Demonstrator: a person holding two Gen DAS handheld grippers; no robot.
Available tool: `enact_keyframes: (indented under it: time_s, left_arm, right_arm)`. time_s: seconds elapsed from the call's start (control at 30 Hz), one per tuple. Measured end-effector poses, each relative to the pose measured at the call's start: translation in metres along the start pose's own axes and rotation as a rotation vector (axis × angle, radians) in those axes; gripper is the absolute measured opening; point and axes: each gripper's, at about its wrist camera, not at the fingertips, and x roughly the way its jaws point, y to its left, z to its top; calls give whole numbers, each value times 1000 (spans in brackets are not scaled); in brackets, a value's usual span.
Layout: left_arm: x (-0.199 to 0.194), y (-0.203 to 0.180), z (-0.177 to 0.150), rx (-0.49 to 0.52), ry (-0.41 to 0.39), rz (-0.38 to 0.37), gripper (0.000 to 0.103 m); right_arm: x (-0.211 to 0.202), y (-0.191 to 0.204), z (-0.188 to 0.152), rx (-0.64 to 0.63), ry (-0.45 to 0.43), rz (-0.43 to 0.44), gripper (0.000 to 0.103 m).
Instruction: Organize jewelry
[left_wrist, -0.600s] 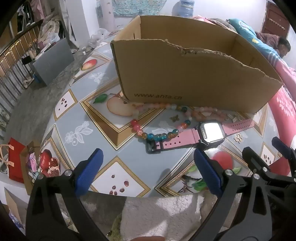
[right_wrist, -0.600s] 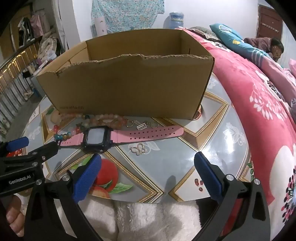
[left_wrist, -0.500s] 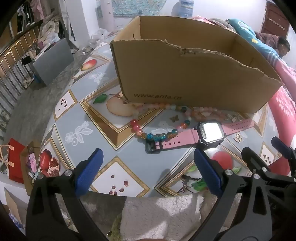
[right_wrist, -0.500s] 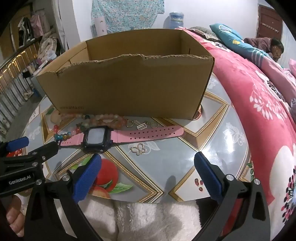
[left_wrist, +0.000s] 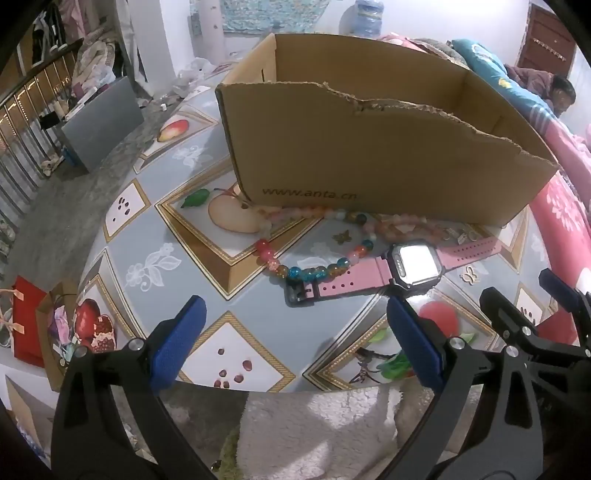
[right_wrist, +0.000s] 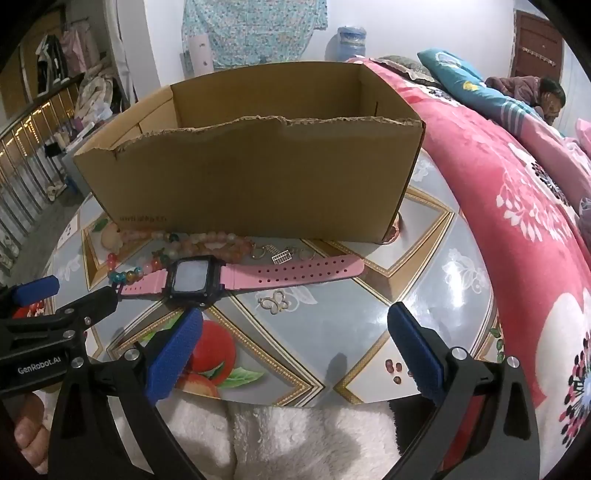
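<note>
Left wrist view: your left gripper (left_wrist: 291, 328) is spread wide with nothing in it, low over the table (left_wrist: 147, 236). The pink watch (left_wrist: 410, 264) lies just ahead, touching the bead bracelet (left_wrist: 314, 272) by the cardboard box (left_wrist: 388, 162). I'd grab the strap, not the face.

Right wrist view: right gripper (right_wrist: 291, 330) is also wide and empty, watch (right_wrist: 192, 277) left of centre. Plenty of bare table, but mind the box's torn rim.

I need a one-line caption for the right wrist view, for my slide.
Open right gripper above a patterned table; pink watch, beaded bracelets before a cardboard box.
</note>
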Motion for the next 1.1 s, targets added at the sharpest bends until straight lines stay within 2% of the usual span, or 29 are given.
enact_keyframes:
  time_s: [1.1]
  left_arm:
    - [-8,1,1,-1,-21,12,95]
  right_arm:
    - [-10,-4,8,-4,-17,-9,98]
